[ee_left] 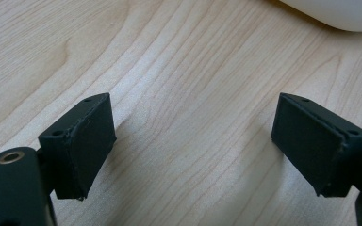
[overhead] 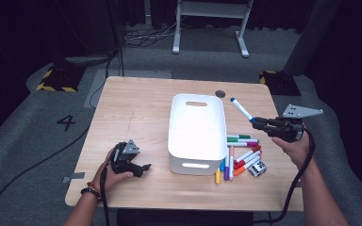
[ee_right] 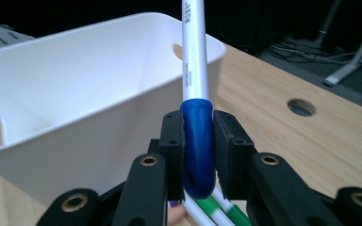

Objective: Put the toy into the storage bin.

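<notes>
right gripper (ee_right: 198,155) clamps glossy blue-capped marker (ee_right: 195,94) | left gripper (ee_left: 193,150) wide, empty | smooth white bin (overhead: 195,136)

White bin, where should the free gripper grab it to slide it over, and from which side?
Take the white bin by its near short wall, pinching the rim above the handle slot. Come from the front left, where the left gripper rests open: the markers crowd the right side, and the slot wall is thin enough for the jaws.
</notes>
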`<state>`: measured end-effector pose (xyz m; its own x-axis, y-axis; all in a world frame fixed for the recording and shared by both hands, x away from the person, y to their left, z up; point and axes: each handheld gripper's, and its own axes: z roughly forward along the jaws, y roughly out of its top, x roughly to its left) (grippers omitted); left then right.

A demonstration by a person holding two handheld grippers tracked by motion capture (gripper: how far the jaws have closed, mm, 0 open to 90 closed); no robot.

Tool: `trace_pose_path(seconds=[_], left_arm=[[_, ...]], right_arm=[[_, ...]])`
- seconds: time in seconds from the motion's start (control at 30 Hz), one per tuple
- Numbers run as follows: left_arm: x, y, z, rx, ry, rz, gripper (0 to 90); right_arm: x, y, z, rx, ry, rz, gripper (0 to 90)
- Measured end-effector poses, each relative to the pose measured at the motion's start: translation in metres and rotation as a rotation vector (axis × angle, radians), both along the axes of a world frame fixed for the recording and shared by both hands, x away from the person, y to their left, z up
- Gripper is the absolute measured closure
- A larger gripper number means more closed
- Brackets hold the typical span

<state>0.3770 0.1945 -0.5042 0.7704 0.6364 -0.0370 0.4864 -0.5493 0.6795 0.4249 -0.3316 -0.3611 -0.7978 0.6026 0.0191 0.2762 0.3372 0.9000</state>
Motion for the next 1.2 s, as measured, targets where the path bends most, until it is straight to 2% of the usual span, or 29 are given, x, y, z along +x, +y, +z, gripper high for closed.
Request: trace_pose_path(seconds=[0.03,0.07,0.17,0.33,0.37,0.5,0.57,0.63,0.67,0.73,0.87,0.9,0.97,1.03,1.1,1.2], left_arm=[[0.0,0.0,0.001,0.01,-0.011,0.0,14.3],[0.0,0.001,0.001,0.01,-0.013,0.001,14.3],[0.0,0.001,0.001,0.01,-0.011,0.0,14.3],[0.0,0.0,0.0,0.003,-0.002,0.001,14.3],[0.0,0.0,0.0,0.001,0.0,0.001,14.3],[0.0,0.0,0.0,0.0,0.002,0.0,14.3],[0.0,0.0,0.0,0.005,-0.004,0.002,14.3],[0.0,0.001,0.001,0.01,-0.01,-0.001,14.3],[0.0,0.0,0.0,0.0,0.0,0.0,14.3],[0.0,0.0,0.0,0.005,-0.005,0.001,14.3],[0.0,0.0,0.0,-0.002,0.003,0.0,14.3],[0.0,0.001,0.001,0.01,-0.01,-0.001,14.3],[0.0,0.0,0.0,0.0,0.001,0.0,14.3],[0.0,0.001,0.001,0.011,-0.01,0.0,14.3],[0.0,0.0,0.0,0.002,-0.004,0.002,14.3],[0.0,0.0,0.0,0.003,-0.003,0.001,14.3]], right_arm=[[-0.004,0.008,0.005,-0.001,-0.008,0.028,75.0],[-0.004,0.008,0.005,-0.001,-0.008,0.028,75.0],[-0.009,0.026,0.014,-0.013,-0.01,0.09,75.0],[-0.013,0.041,0.018,-0.026,-0.013,0.135,75.0],[-0.015,0.049,0.019,-0.024,-0.011,0.155,75.0],[-0.018,0.064,0.021,-0.021,-0.009,0.205,75.0],[-0.019,0.072,0.022,-0.04,-0.01,0.228,75.0],[-0.02,0.077,0.022,-0.039,-0.006,0.239,75.0],[-0.02,0.081,0.022,-0.05,-0.009,0.248,75.0],[-0.023,0.094,0.023,-0.073,-0.007,0.278,75.0],[-0.027,0.107,0.023,-0.085,0.009,0.312,74.9],[-0.028,0.112,0.024,-0.103,0.01,0.325,75.0],[-0.03,0.122,0.023,-0.141,0.014,0.351,75.0],[-0.03,0.133,0.021,-0.18,0.024,0.369,75.0],[-0.028,0.143,0.016,-0.216,0.035,0.39,74.9],[-0.026,0.152,0.011,-0.256,0.051,0.407,75.0]])
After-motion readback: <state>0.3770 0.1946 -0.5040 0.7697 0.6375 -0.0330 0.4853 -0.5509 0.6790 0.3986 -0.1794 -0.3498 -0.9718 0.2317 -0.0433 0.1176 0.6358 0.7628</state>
